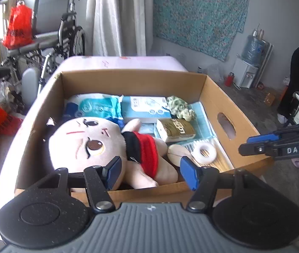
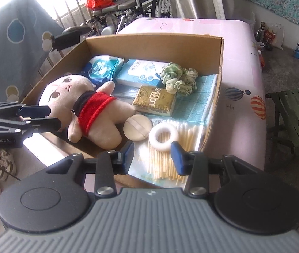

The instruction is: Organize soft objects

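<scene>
Plush doll lying loose in the cardboard box

The beige plush doll in a red top lies inside the open brown cardboard box beside a white foam ring; left gripper gapes empty above it, right gripper part-open, gripping nothing

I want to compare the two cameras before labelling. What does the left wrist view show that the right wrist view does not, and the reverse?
Only the left wrist view: a water dispenser by the wall, a red bottle on the floor, and the box's oval handle hole.

Only the right wrist view: a green folding stool and balloon prints on the pink cover.

Both: the cardboard box, the plush doll, the white ring, the green scrunchie and the wheelchair.
</scene>
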